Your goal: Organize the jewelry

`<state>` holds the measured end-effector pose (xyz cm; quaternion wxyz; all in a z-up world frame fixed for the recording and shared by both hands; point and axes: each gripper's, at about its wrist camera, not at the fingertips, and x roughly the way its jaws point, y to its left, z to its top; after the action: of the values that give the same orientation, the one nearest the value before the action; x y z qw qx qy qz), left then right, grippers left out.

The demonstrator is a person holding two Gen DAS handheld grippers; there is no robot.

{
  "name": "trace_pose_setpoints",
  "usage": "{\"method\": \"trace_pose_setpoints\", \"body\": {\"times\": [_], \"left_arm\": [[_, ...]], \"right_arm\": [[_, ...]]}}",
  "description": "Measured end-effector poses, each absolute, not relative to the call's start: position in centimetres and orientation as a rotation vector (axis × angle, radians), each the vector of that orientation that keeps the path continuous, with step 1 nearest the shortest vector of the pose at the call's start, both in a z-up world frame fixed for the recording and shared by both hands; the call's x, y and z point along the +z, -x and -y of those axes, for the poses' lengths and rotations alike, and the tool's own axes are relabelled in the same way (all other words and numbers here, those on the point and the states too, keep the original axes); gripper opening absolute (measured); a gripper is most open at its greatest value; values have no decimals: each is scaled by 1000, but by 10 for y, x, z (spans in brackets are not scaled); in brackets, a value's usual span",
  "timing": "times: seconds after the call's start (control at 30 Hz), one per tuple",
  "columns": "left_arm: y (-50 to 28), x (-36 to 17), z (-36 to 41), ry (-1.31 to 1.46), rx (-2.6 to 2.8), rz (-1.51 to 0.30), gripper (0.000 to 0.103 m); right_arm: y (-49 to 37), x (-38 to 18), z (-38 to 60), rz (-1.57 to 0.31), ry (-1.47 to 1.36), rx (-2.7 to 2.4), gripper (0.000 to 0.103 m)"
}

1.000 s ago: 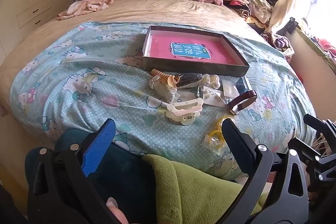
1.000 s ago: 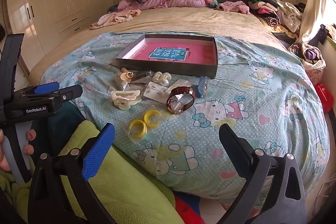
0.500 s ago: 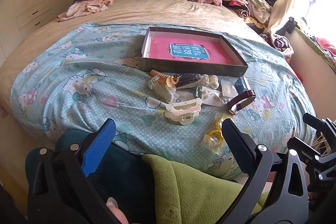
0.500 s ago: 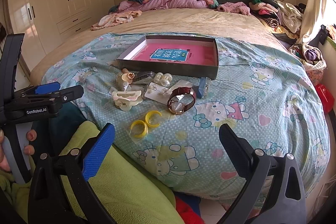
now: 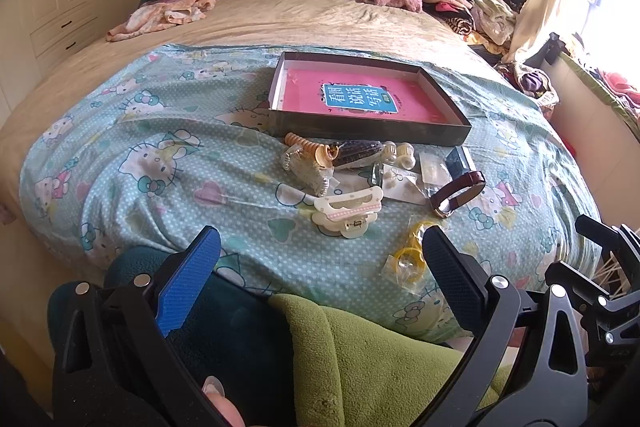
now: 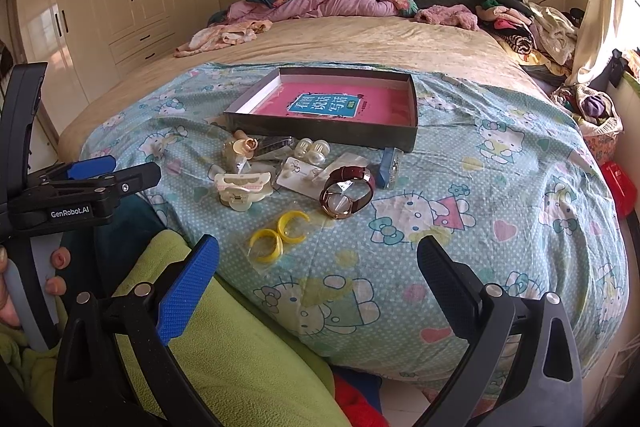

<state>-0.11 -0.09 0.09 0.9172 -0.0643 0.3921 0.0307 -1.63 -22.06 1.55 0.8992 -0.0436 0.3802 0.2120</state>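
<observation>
since a second ago nothing on the bed [image 6: 360, 39] has shifted; both views only crept slightly closer. the shallow box [image 6: 412, 107] holds a pink sheet with a blue chinese-character label. just in front of it lie the brown-strap watch [image 6: 347, 191], cream hair clip [image 6: 240, 187] and yellow hoops [image 6: 280, 235]. left gripper [image 5: 320, 263], marked "genrobot.ai", and right gripper [image 6: 318, 261] hang wide open, empty, nearer than the jewelry.

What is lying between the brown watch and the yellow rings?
Nothing lies there. In the right wrist view, only bare Hello Kitty bedspread shows between the brown watch and the yellow rings.
</observation>
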Motion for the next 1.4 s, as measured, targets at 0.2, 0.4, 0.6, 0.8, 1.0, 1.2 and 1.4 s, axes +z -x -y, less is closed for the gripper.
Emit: {"method": "trace_pose_setpoints", "body": {"times": [0.2,0.4,0.6,0.8,1.0,1.2,1.4], "left_arm": [[1,1,1,132,62,-806,94],[2,1,1,132,61,-805,94],[2,1,1,131,64,-804,94],[1,11,-3,155,80,-823,94],[-10,-11,-35,176,122,-846,94],[-23,-22,-47,175,114,-875,94],[-43,-35,-36,147,20,-916,94]], "right_arm": [[16,15,218,-788,97,447,99],[16,13,214,-795,104,465,99],[12,9,211,-814,102,489,99],[4,2,202,-850,112,522,99],[-10,-13,185,-906,139,557,99],[-34,-35,173,-997,130,545,99],[-53,-54,165,-1092,114,530,99]]}}
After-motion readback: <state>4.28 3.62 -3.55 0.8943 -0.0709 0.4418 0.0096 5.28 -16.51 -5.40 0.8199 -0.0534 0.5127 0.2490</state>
